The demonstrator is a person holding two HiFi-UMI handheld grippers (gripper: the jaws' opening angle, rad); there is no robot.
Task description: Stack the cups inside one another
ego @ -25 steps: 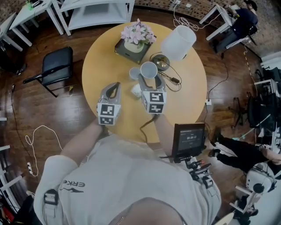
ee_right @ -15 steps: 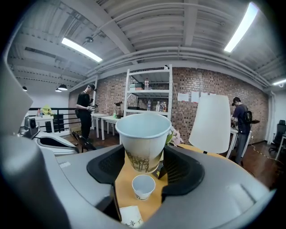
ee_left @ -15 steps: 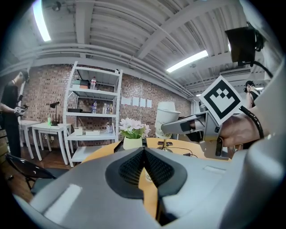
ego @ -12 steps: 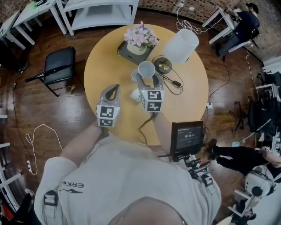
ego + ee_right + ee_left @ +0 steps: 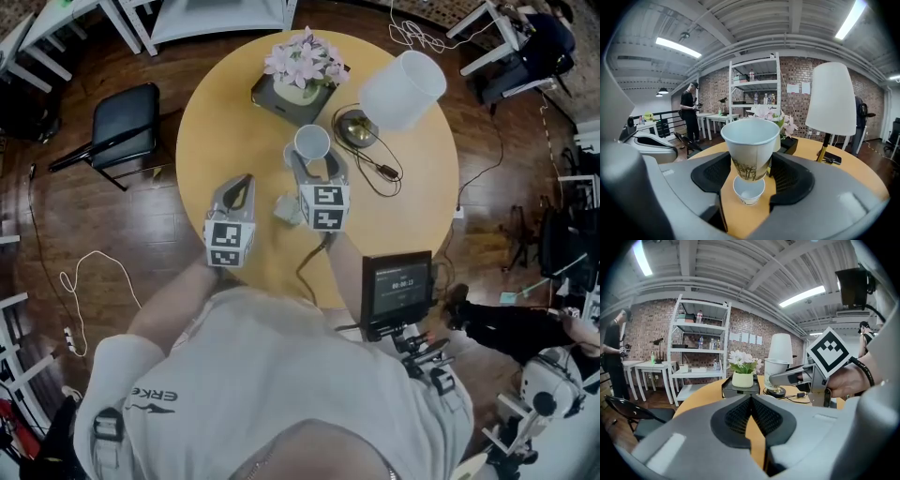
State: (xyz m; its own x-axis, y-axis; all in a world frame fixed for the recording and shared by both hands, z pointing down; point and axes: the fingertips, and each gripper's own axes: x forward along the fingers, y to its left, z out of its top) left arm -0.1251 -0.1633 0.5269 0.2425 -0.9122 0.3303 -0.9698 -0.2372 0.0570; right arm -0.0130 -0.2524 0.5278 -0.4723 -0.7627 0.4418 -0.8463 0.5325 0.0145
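The white paper cup with a brown tree print round its lower half (image 5: pixel 752 145) stands upright in the air, grasped low on its wall by the pads of the right tool (image 5: pixel 751 164), which is clenched on it. Directly below, in the right gripper view, a second white paper cup (image 5: pixel 749 190) stands mouth up on the round yellow wooden surface (image 5: pixel 234 122). The two cups are near but not yet nested. The likeliest fault is a missed entry: if the held cup's base comes down off centre, it would strike the lower rim and tip or skid that light cup. Nothing braces the lower cup. The left tool (image 5: pixel 751 399) is clenched on nothing and sits well apart from it, so any sideways push would go unchecked. The paper wall could also buckle under a hard squeeze, and an oval base would jam at the rim below. Letting go too high could leave the cup tilted or bounce it out. A small pale thing (image 5: pixel 286 208) lies on the surface between the tools; whether it is a third cup cannot be told. Beyond the cups, the lamp with a white shade (image 5: pixel 403 89) and its black cable (image 5: pixel 384 172) lie close enough for a wide swing of the right tool to snag them.
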